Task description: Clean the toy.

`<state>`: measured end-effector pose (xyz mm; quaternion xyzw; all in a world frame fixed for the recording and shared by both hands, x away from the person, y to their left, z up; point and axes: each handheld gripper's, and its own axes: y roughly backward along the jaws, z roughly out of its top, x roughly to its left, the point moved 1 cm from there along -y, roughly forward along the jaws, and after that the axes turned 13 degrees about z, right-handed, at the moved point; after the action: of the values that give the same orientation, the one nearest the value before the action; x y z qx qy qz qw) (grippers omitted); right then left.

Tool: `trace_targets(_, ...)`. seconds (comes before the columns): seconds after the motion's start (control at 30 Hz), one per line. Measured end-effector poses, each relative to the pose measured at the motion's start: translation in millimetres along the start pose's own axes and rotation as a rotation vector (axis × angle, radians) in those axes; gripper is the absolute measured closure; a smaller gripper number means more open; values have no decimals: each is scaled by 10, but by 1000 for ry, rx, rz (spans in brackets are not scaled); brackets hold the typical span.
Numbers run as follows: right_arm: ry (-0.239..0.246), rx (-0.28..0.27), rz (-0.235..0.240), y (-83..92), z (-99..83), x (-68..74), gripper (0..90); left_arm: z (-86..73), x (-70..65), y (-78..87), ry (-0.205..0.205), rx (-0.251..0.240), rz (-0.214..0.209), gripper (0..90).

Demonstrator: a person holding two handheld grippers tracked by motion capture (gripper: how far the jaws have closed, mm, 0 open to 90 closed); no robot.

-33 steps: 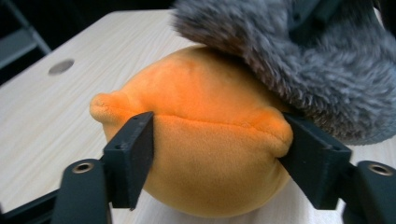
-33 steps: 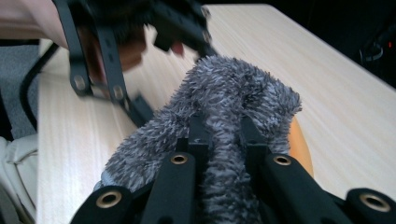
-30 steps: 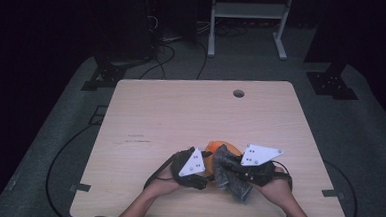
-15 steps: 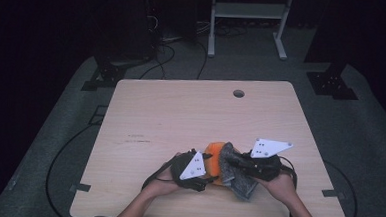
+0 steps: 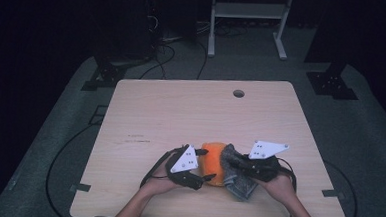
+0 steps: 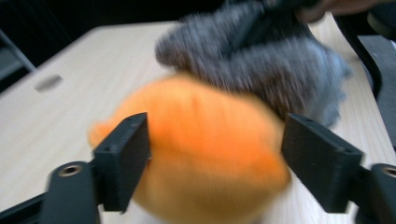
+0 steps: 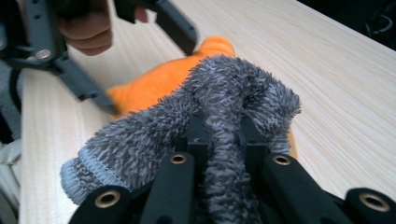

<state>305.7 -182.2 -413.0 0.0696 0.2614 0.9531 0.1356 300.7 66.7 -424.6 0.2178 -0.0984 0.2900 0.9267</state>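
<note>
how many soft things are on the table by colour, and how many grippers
orange soft thing: 1
grey fuzzy cloth: 1
grippers: 2, the left gripper and the right gripper
total: 4

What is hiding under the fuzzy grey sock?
Under the grey sock an orange sock peeks out, lying on the table. The right gripper pinches the grey one. How much of the orange sock is covered can't be seen.
</note>
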Motion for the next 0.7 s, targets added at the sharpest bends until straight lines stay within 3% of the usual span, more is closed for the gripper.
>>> trace_targets(0.03,8,-1,8,-18,10,19,789,0,0,0,0,0,0,311)
trace_targets(0.07,20,2,11,-35,20,37,789,-8,-3,-18,-28,30,23,346)
trace_targets(0.17,27,12,8,-49,27,52,789,-44,6,-40,-30,64,23,367)
trace_targets(0.3,-5,30,-9,7,-59,-41,788,-87,59,-30,-18,96,27,377)
trace_targets(0.37,-31,35,-9,45,-97,-86,787,-94,111,-11,44,95,11,371)
trace_targets(0.43,-37,25,-8,53,-89,-77,787,-37,114,-8,97,61,9,290)
trace_targets(0.5,-23,20,-7,42,-74,-59,787,-18,100,-18,95,54,12,289)
trace_targets(0.53,-4,11,11,10,-39,-8,787,-27,71,-57,56,82,37,302)
trace_targets(0.57,4,15,11,-4,-27,18,787,-50,76,-70,51,102,34,309)
trace_targets(0.7,-7,25,11,16,-72,-10,786,-111,150,-49,113,130,16,347)
